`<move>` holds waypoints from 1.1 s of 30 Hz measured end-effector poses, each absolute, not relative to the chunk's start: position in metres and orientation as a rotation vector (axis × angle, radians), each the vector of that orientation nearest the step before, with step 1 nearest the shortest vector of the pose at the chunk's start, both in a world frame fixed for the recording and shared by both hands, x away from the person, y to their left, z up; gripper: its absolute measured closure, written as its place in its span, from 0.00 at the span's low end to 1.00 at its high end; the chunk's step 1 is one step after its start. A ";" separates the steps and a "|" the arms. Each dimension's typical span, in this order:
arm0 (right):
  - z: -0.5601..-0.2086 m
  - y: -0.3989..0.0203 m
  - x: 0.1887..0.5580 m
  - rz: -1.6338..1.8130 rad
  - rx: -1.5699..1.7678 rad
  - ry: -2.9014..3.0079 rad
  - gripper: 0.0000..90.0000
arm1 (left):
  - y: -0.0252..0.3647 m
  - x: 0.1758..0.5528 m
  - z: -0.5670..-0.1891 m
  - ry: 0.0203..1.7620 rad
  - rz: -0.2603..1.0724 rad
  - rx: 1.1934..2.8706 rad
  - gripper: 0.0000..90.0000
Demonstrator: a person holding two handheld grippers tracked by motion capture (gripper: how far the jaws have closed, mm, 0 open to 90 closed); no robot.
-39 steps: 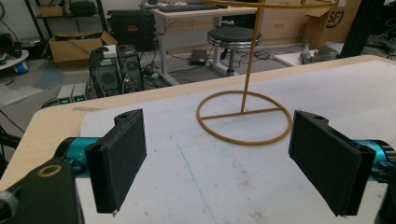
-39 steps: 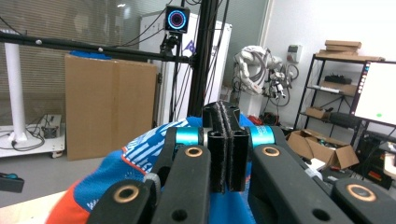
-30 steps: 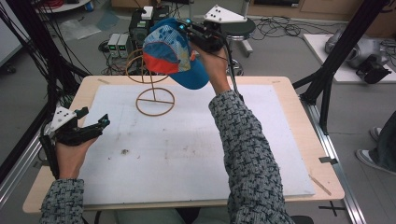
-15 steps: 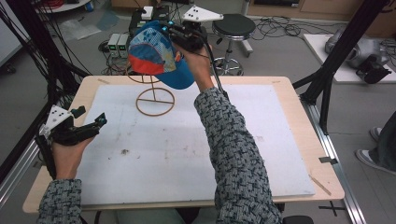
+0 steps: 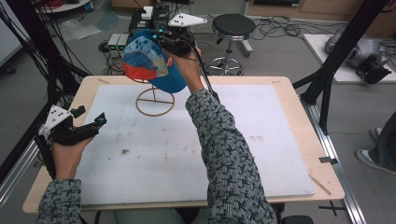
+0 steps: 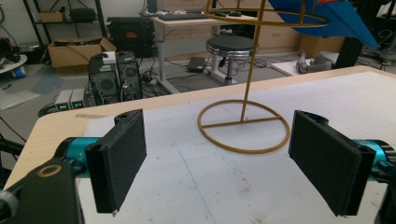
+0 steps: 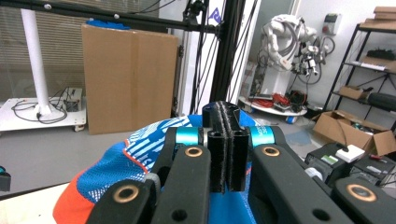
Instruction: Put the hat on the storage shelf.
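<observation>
A blue, orange and patterned cap (image 5: 149, 63) hangs over the top of a gold wire stand (image 5: 155, 101) at the back left of the table. My right gripper (image 5: 161, 36) is shut on the cap's upper edge, and its jaws press together above the fabric (image 7: 116, 158) in the right gripper view (image 7: 226, 116). My left gripper (image 5: 91, 116) hovers open near the table's left edge, holding nothing. In the left gripper view (image 6: 217, 154) its pads frame the stand's ring base and pole (image 6: 252, 70), with the cap's blue brim (image 6: 345, 21) at the top right.
A white mat (image 5: 261, 140) covers most of the wooden table (image 5: 289, 88). Behind the table are a black stool (image 5: 233, 25) and computer boxes (image 5: 116, 44). Black frame posts (image 5: 327, 79) rise on both sides.
My right hand has carried the cap to the left and a little farther back, over the stand's top. The left gripper has barely moved.
</observation>
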State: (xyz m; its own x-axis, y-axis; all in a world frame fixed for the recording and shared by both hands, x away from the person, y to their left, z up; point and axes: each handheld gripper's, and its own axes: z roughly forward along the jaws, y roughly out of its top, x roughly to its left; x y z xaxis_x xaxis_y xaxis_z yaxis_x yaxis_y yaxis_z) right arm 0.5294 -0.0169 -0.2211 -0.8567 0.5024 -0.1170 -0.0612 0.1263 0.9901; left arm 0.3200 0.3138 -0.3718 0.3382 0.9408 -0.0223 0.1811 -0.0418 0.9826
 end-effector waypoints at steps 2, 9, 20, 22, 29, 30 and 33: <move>-0.223 -0.012 0.531 1.786 0.427 1.997 1.00 | 0.314 0.320 -0.372 1.074 0.860 1.494 0.21; -0.227 0.006 0.534 1.776 0.432 2.031 1.00 | 0.314 0.320 -0.372 1.080 0.857 1.501 0.21; -0.235 0.020 0.540 1.725 0.462 2.102 1.00 | 0.315 0.319 -0.372 1.073 0.855 1.504 0.21; -0.235 0.020 0.540 1.722 0.458 2.105 1.00 | 0.315 0.319 -0.372 1.073 0.854 1.505 0.21; -0.240 0.026 0.543 1.685 0.468 2.124 1.00 | 0.314 0.319 -0.372 1.071 0.853 1.506 0.21; -0.240 0.026 0.543 1.686 0.475 2.129 1.00 | 0.314 0.319 -0.372 1.070 0.853 1.507 0.21; -0.242 0.027 0.543 1.684 0.470 2.142 1.00 | 0.314 0.319 -0.372 1.071 0.849 1.507 0.21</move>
